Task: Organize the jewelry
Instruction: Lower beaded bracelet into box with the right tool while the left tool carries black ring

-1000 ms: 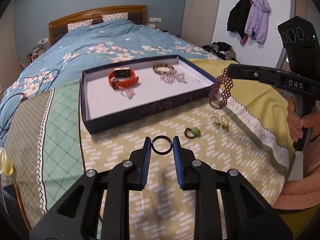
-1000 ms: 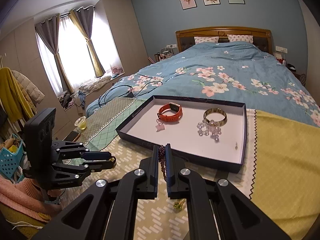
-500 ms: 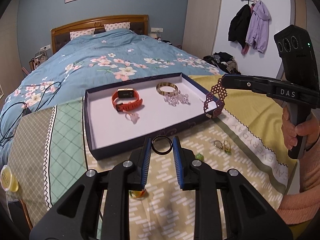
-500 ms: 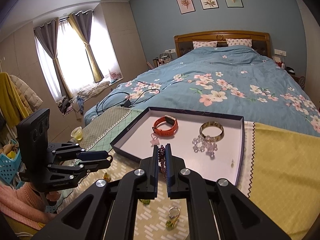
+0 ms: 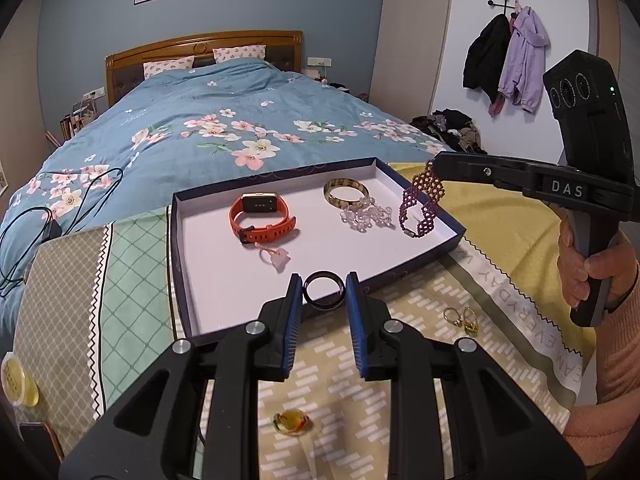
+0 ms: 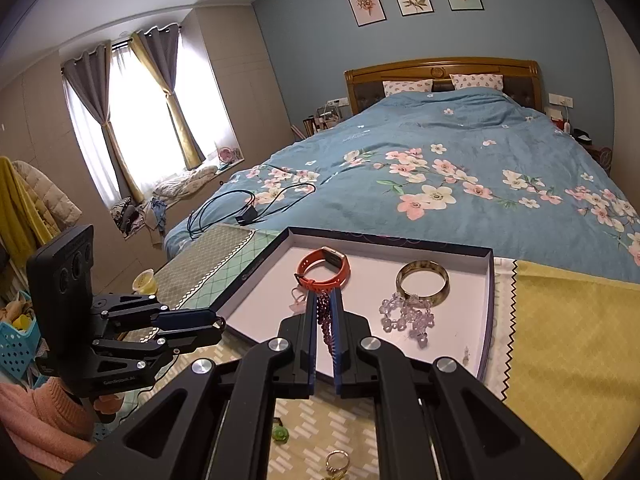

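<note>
Both tools advanced over tray (image 5: pixel 420 256), ring (image 5: pixel 323 289) pinched

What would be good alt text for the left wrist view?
The left gripper holds a black ring at the near edge of a shallow box, while the right gripper dangles a purple beaded bracelet over it. The box, on a bed, holds an orange watch, a bangle and clear beads.

Right hand-held gripper (image 6: pixel 324 312) pinching purple beaded bracelet (image 6: pixel 325 322), over tray (image 6: pixel 486 304)
</note>
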`<state>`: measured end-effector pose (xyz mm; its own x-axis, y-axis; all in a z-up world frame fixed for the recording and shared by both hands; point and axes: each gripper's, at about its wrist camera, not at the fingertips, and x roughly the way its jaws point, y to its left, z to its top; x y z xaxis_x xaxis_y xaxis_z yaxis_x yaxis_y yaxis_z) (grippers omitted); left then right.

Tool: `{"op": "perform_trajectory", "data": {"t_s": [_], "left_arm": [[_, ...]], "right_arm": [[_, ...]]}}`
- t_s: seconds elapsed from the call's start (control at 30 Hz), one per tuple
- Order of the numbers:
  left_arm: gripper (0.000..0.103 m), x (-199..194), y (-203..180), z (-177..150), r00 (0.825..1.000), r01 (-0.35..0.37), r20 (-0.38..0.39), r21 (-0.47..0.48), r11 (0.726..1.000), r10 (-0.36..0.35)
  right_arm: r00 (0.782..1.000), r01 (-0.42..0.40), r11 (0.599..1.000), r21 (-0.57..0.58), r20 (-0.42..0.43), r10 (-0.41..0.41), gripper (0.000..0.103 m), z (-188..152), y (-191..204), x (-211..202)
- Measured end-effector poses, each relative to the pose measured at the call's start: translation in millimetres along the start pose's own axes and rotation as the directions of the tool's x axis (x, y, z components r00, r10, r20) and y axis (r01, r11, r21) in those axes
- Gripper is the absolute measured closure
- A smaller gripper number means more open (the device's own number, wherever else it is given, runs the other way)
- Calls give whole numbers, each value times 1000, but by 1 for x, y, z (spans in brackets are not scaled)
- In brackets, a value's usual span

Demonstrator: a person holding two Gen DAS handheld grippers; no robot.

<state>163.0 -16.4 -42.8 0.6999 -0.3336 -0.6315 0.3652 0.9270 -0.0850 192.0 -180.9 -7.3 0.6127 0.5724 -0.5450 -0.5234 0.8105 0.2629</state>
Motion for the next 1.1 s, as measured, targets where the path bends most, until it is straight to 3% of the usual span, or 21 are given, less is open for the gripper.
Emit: {"op": "perform_trajectory", "data": {"t_s": [1.1], "left_arm": [[81, 58, 23, 23, 997, -47, -65, -12, 999, 46]], "right_arm": [[998, -5, 997, 81, -63, 10, 98, 10, -28, 54]]}}
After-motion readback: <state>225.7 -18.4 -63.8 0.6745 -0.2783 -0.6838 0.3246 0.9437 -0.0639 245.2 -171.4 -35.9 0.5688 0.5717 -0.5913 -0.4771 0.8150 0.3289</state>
